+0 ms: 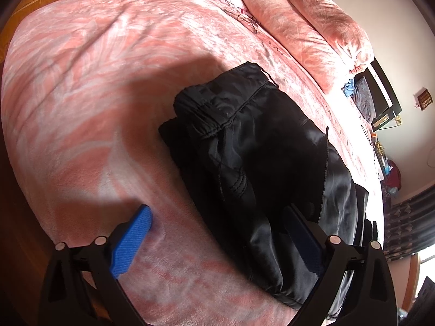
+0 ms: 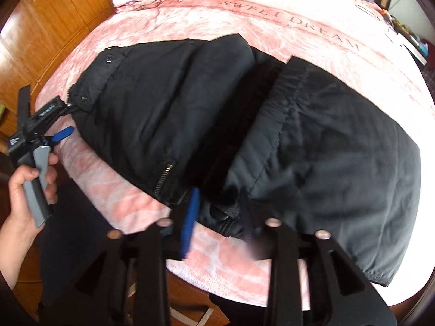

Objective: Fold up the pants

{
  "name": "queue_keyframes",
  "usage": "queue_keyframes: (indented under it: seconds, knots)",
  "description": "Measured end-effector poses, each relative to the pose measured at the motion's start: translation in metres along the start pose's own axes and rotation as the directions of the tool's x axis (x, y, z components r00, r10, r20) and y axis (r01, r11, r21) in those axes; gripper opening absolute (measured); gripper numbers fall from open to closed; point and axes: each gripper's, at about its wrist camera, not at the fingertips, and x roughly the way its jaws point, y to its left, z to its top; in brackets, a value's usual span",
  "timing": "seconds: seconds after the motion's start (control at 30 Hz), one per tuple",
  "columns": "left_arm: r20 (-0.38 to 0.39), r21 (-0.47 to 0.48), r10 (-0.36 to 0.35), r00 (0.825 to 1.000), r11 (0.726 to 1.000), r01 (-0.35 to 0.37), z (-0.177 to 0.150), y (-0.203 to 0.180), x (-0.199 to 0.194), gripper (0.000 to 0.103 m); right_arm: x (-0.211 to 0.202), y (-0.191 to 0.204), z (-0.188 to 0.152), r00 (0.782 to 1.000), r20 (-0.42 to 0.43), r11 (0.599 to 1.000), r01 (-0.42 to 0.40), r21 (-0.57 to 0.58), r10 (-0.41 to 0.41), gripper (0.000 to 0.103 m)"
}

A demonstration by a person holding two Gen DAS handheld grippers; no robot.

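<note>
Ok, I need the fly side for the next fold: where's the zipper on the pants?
In the right wrist view the zipper sits at the near edge of the pants, left of centre, just up-left of the right gripper.

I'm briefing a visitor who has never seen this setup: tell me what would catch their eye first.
The black pants dominate, lying folded across the middle of the pink bedspread, zipper toward the near edge. The bedspread bears the words SWEET DREAM near the pillows. The right gripper straddles the pants' near edge with blue fingers parted, while the left gripper stands wide open over their end.
</note>
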Motion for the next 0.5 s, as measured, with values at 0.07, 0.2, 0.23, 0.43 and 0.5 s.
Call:
queue_keyframes:
  seconds: [0.07, 0.2, 0.23, 0.43, 0.5]
  knots:
    - [-0.007, -0.019, -0.021, 1.000, 1.000, 0.021, 0.001, 0.002, 0.000, 0.099, -0.015, -0.001, 0.021, 0.998, -0.007, 0.998, -0.056, -0.019, 0.056, 0.054]
    - [-0.006, -0.075, -0.099, 0.995, 0.992, 0.099, 0.009, 0.016, -0.009, 0.099, -0.041, 0.009, 0.078, 0.985, -0.021, 0.980, -0.175, -0.094, 0.174, 0.078]
    - [0.003, -0.113, -0.131, 0.991, 0.985, 0.131, 0.012, 0.021, -0.013, 0.099, -0.042, 0.015, 0.096, 0.980, -0.037, 0.972, -0.200, -0.120, 0.197, 0.085]
    - [-0.035, -0.327, -0.273, 0.962, 0.912, 0.247, 0.043, 0.051, 0.004, 0.099, -0.003, 0.072, 0.207, 0.944, -0.191, 0.919, -0.312, -0.240, 0.270, 0.089]
    - [-0.049, -0.403, -0.313, 0.949, 0.875, 0.268, 0.046, 0.061, 0.015, 0.099, 0.021, 0.098, 0.236, 0.927, -0.256, 0.897, -0.343, -0.280, 0.274, 0.090]
